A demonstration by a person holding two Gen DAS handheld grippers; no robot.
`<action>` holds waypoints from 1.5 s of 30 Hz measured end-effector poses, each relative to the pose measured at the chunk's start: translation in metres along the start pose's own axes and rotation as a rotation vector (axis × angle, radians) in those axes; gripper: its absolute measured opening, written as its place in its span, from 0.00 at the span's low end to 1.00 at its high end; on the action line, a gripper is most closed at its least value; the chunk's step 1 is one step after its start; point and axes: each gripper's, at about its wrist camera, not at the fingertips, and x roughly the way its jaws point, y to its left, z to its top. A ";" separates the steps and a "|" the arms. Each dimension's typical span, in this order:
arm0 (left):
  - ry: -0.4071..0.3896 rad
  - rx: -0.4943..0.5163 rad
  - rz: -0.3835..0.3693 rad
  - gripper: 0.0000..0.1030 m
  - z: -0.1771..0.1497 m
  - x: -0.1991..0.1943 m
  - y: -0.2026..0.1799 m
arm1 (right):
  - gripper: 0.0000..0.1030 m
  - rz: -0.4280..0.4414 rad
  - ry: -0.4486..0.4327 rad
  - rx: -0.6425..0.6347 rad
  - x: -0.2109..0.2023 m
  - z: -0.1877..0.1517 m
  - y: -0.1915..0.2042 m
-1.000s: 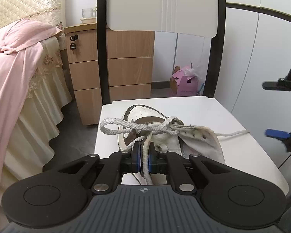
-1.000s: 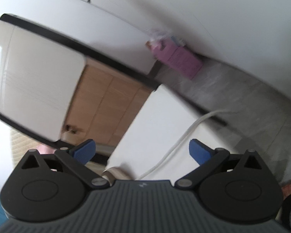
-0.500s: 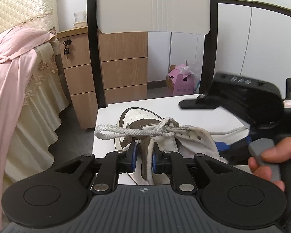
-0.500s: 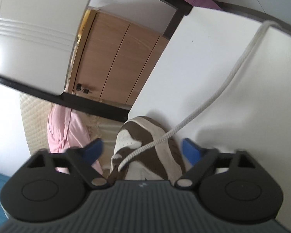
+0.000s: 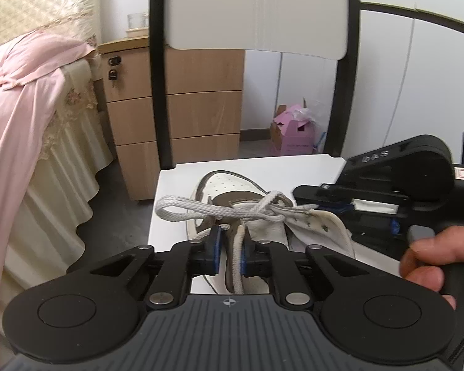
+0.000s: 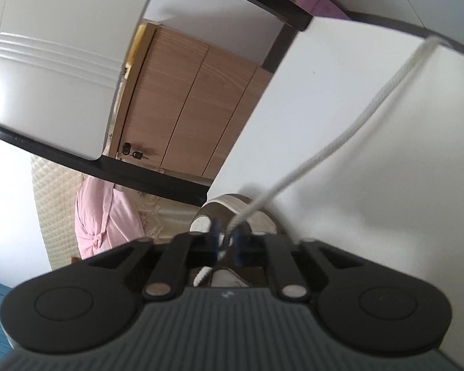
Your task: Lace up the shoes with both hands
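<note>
A white and brown shoe (image 5: pixel 232 185) lies on the white chair seat (image 5: pixel 294 170), toe pointing away. Its white lace forms a loop (image 5: pixel 176 207) on the left and a knot over the tongue. My left gripper (image 5: pixel 231 247) is slightly open over the shoe, and a lace strand (image 5: pixel 238 262) hangs loosely between its pads. My right gripper (image 5: pixel 368 216), held by a hand (image 5: pixel 427 256), reaches in from the right. In the right wrist view the right gripper (image 6: pixel 226 241) is shut on the long lace (image 6: pixel 355 130) that runs across the seat (image 6: pixel 324 108) just above the shoe (image 6: pixel 229 201).
The chair's white back (image 5: pixel 256 9) with black posts rises behind the seat. A wooden drawer cabinet (image 5: pixel 201 117) stands beyond it. A bed draped in pink cloth (image 5: pixel 24 108) fills the left side. A pink box (image 5: pixel 294 136) sits on the floor by the wall.
The left gripper's pads have eased apart around the lace strand. The right gripper swung in from the right, came down to the shoe and closed from wide open onto the long lace.
</note>
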 end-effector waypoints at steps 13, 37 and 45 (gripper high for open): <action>0.004 -0.074 -0.003 0.09 0.001 -0.001 0.008 | 0.03 -0.068 -0.094 -0.057 -0.028 0.027 -0.008; -0.008 -0.079 0.028 0.09 0.002 0.004 -0.002 | 0.07 -0.268 -0.191 -0.242 -0.077 0.075 -0.036; -0.004 -0.066 0.020 0.09 0.002 0.004 -0.004 | 0.69 -0.300 -0.188 -0.333 -0.093 0.062 -0.020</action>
